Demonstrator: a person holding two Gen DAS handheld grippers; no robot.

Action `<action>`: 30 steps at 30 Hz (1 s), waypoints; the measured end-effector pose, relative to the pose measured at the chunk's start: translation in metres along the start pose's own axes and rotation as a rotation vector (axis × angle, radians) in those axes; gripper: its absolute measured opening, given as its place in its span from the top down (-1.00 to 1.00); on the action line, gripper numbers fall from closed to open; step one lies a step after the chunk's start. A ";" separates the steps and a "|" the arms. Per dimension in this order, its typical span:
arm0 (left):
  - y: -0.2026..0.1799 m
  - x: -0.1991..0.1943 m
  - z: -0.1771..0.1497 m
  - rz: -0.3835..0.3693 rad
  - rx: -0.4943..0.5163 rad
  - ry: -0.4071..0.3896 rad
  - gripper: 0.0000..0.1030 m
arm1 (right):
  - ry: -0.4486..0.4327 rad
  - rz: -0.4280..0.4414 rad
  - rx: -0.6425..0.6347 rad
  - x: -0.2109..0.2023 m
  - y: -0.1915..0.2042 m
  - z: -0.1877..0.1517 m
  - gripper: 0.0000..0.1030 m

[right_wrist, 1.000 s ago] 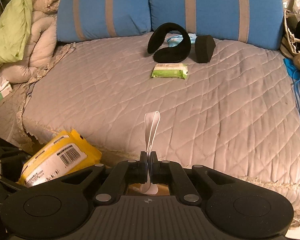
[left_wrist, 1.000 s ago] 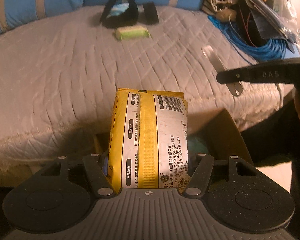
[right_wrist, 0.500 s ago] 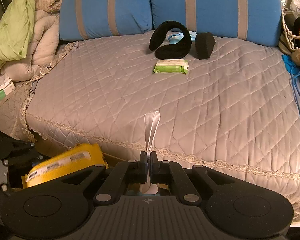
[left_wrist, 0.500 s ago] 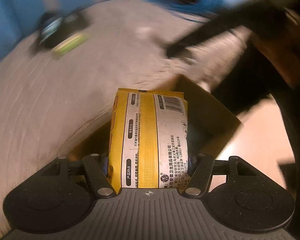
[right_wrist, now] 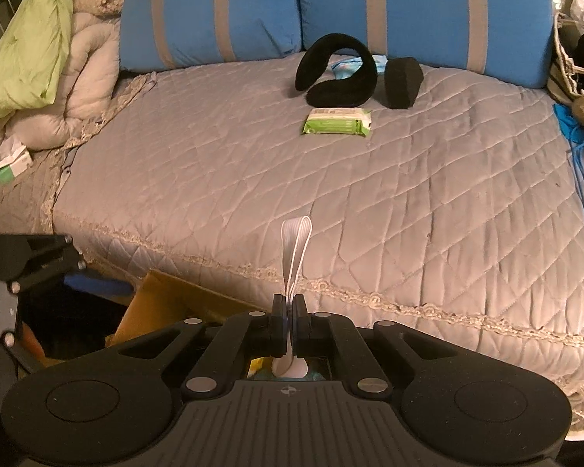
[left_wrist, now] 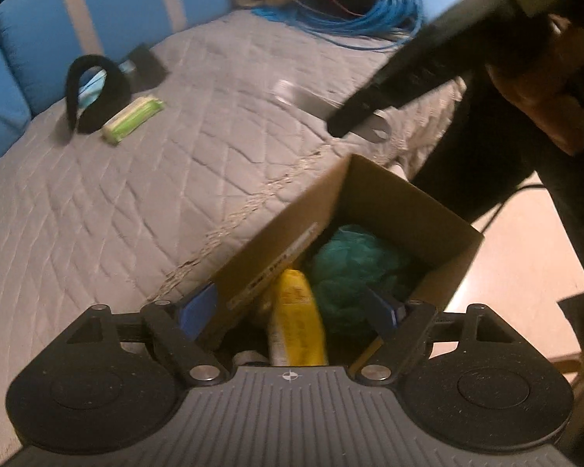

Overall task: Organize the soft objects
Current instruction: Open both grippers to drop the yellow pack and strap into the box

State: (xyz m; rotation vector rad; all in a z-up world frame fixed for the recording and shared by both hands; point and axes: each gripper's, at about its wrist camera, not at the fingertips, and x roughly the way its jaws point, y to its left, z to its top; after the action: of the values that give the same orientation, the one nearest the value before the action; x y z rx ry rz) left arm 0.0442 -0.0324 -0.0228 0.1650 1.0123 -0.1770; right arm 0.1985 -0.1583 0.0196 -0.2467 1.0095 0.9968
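Note:
My left gripper (left_wrist: 292, 311) is open above a cardboard box (left_wrist: 373, 190) beside the bed. A yellow tissue pack (left_wrist: 296, 323) lies inside the box next to a teal soft bundle (left_wrist: 354, 260). My right gripper (right_wrist: 290, 311) is shut on a thin white folded strap (right_wrist: 296, 249) and holds it over the bed's front edge, above the box (right_wrist: 155, 307). A green wipes pack (right_wrist: 338, 123), a black curved neck pillow (right_wrist: 336, 72) and a black pad (right_wrist: 401, 81) lie on the grey quilt near the blue pillows.
Blue cushions (right_wrist: 408, 7) line the back of the bed. A rolled quilt and green blanket (right_wrist: 39, 46) sit at the left. Blue cables (left_wrist: 373, 15) and clutter lie at the right. The right gripper's arm (left_wrist: 428, 66) crosses the left wrist view.
My left gripper has opened and let go of the yellow tissue pack, which now lies in the box. My right gripper stays shut on the white strap, drawn back slightly.

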 end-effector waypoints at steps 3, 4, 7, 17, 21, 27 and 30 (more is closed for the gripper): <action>0.009 0.000 0.002 0.022 -0.051 0.004 -0.57 | 0.014 0.007 -0.008 0.002 0.001 -0.001 0.91; 0.013 0.000 0.002 0.033 -0.075 0.005 -0.57 | 0.020 0.011 -0.013 0.002 0.002 -0.001 0.91; 0.027 -0.004 0.003 0.049 -0.166 0.001 -0.57 | 0.040 0.024 -0.029 0.005 0.006 -0.003 0.91; 0.066 -0.010 0.000 0.100 -0.430 -0.031 -0.57 | 0.127 0.085 -0.098 0.018 0.024 -0.008 0.90; 0.067 -0.011 0.000 0.114 -0.435 -0.032 -0.57 | 0.197 0.154 -0.178 0.025 0.039 -0.015 0.88; 0.068 -0.011 0.000 0.112 -0.442 -0.038 -0.57 | 0.245 0.192 -0.311 0.027 0.062 -0.025 -0.50; 0.068 -0.011 0.000 0.118 -0.450 -0.035 -0.57 | 0.234 0.181 -0.283 0.026 0.057 -0.023 -0.69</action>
State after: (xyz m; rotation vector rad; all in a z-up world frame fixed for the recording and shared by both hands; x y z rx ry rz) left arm 0.0540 0.0345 -0.0099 -0.1874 0.9804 0.1568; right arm 0.1435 -0.1247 0.0006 -0.5223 1.1149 1.2990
